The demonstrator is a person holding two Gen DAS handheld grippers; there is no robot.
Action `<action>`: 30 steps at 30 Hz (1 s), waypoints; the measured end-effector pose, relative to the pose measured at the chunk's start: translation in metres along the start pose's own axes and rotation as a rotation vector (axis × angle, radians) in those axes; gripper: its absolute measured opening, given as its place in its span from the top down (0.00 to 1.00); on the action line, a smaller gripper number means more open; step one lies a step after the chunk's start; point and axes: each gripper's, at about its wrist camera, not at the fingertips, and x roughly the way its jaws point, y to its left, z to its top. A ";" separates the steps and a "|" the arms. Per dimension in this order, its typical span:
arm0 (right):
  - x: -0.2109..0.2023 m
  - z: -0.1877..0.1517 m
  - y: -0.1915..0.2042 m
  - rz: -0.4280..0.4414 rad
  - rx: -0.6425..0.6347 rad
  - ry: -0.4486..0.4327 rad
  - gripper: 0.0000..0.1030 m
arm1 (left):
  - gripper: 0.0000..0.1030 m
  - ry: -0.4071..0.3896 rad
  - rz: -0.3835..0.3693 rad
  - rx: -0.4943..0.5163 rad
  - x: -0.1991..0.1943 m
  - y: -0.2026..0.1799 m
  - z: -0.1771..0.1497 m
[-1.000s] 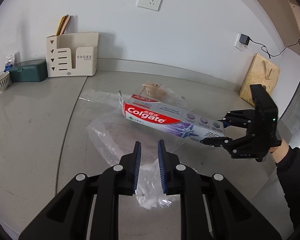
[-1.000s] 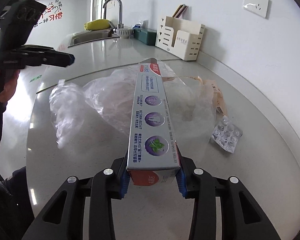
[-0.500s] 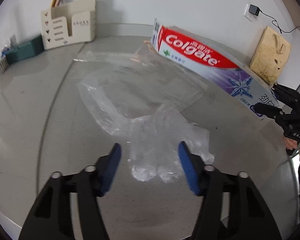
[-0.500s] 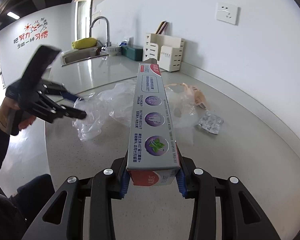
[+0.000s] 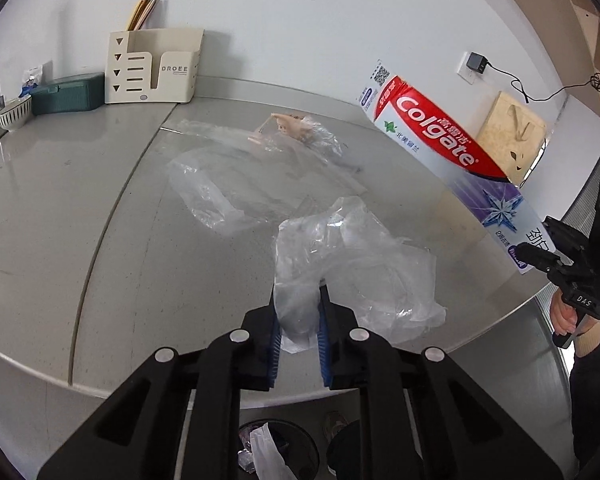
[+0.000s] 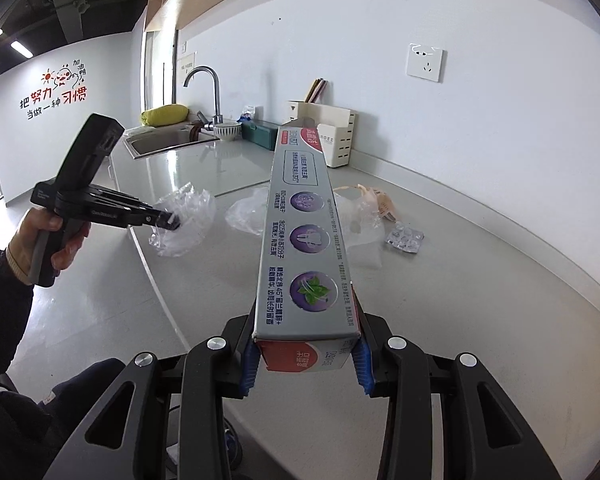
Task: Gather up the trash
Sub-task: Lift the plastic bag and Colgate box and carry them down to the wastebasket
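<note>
My left gripper (image 5: pixel 298 332) is shut on a crumpled clear plastic bag (image 5: pixel 340 256) at the counter's front edge; it also shows in the right wrist view (image 6: pixel 168 220), holding the bag (image 6: pixel 188 216). My right gripper (image 6: pixel 305 354) is shut on the end of a long Colgate toothpaste box (image 6: pixel 304 232) and holds it in the air above the counter. In the left wrist view the box (image 5: pixel 440 148) slants up to the left from the right gripper (image 5: pixel 540 250). More clear plastic (image 5: pixel 240 176), a beige wrapper (image 5: pixel 292 126) and a blister pack (image 6: pixel 405 237) lie on the counter.
A trash bin (image 5: pixel 276 452) with litter in it stands on the floor below the counter's edge. A cream organiser (image 5: pixel 152 66), a green box (image 5: pixel 68 92), a bowl (image 5: pixel 14 112) and a sink with tap (image 6: pixel 168 142) are at the back left. A brown paper bag (image 5: pixel 508 136) stands at the right.
My left gripper was open over the crumpled bag and has closed on it, drawing it toward the counter's front edge. My right gripper has lifted the toothpaste box higher and pulled back.
</note>
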 end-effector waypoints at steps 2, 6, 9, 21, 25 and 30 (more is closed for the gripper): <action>-0.010 -0.007 0.016 0.002 -0.011 0.006 0.60 | 0.84 -0.004 -0.007 0.009 -0.015 -0.003 -0.012; -0.025 -0.023 0.046 0.008 -0.018 0.017 0.60 | 0.84 -0.002 -0.007 0.020 -0.036 -0.006 -0.039; -0.032 -0.037 0.071 0.010 -0.026 0.035 0.60 | 0.84 0.008 -0.007 0.019 -0.046 -0.004 -0.061; -0.039 -0.087 0.135 0.051 0.016 0.112 0.60 | 0.84 0.078 0.061 0.064 -0.069 -0.010 -0.133; -0.034 -0.106 0.154 0.080 0.009 0.155 0.59 | 0.84 0.112 0.102 0.082 -0.071 -0.012 -0.154; -0.022 -0.136 0.171 0.119 0.023 0.204 0.59 | 0.85 0.151 0.114 0.103 -0.067 -0.013 -0.179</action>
